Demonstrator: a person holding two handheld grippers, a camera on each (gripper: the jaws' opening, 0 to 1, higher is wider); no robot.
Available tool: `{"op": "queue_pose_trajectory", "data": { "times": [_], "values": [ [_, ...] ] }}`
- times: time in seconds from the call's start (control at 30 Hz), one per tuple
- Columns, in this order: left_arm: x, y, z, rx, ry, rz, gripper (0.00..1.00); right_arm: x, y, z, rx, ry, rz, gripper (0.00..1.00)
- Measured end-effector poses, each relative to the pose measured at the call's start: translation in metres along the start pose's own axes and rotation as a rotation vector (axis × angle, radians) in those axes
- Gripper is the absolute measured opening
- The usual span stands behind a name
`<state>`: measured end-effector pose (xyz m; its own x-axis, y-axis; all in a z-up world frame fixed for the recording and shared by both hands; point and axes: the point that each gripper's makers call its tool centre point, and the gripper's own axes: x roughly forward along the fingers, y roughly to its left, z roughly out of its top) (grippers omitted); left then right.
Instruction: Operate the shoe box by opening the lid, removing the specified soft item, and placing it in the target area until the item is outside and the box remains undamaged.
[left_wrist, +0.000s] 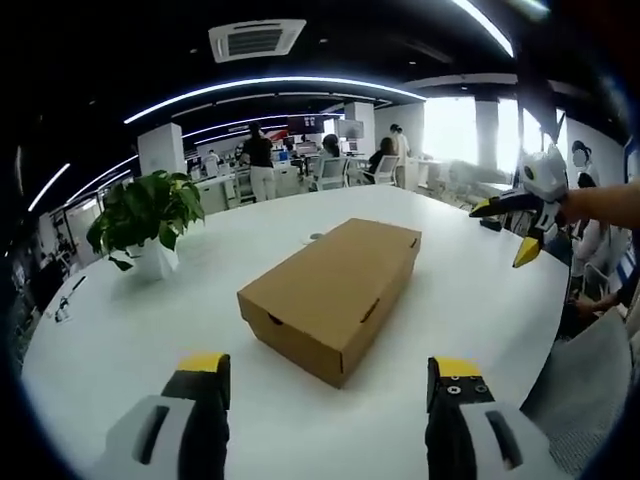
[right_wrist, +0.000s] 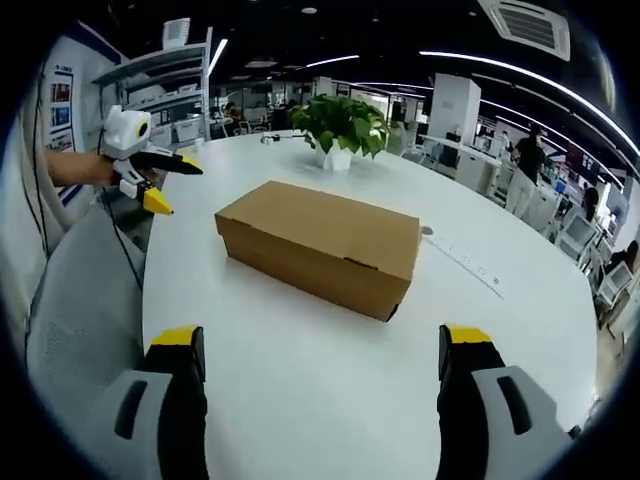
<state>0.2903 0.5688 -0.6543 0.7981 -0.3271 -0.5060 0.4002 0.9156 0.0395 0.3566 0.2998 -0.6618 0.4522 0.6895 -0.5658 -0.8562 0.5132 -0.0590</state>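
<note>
A closed cardboard shoe box (left_wrist: 335, 295) lies on a white round table (left_wrist: 120, 330) beside a potted plant (left_wrist: 147, 218), well ahead of the left hand-held gripper (left_wrist: 328, 385) and right hand-held gripper (right_wrist: 322, 350), both wide open and empty.

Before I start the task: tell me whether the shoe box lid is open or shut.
Shut. The shoe box lid lies flat and flush on top in both views; both grippers hang apart from it, jaws open.

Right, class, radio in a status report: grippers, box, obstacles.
Left gripper and right gripper open, both short of the box. Shoe box shut on the white table. Potted plant stands aside, not blocking.
</note>
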Motion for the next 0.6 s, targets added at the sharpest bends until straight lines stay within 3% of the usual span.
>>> {"op": "queue_pose_trajectory", "data": {
  "times": [0.6],
  "values": [
    [0.027, 0.002, -0.007, -0.044, 0.011, 0.082, 0.73, 0.048, -0.027, 0.012, -0.07, -0.014, 0.087, 0.83]
  ]
}}
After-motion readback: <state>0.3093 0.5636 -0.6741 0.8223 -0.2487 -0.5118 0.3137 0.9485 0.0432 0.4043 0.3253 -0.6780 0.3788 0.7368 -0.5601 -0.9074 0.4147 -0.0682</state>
